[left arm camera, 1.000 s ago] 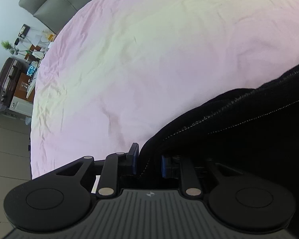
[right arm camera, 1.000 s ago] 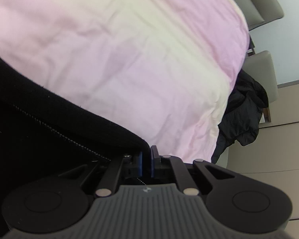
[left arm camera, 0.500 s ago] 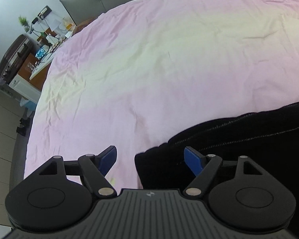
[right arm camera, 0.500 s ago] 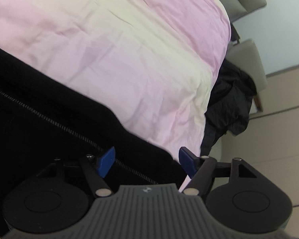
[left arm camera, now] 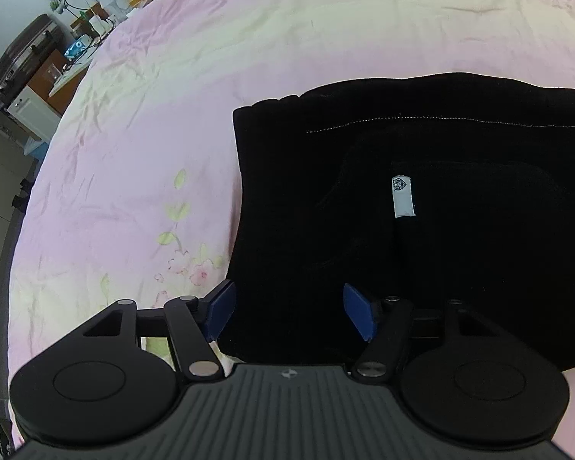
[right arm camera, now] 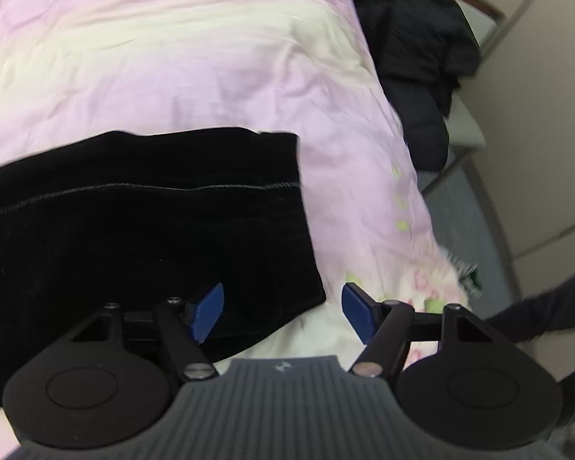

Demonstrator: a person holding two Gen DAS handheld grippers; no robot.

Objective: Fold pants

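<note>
Left wrist view: folded black pants lie flat near the bed edge; left gripper and right gripper jaws, gripping nothing, closing slightly.

My black pants lie folded flat on the bed, a broad dark rectangle with squared corners. A line of pale stitching runs along the upper layer near the far edge, and a small white label stands out near the middle. From my right side the pants end in a straight edge, the same seam crossing them.
</note>
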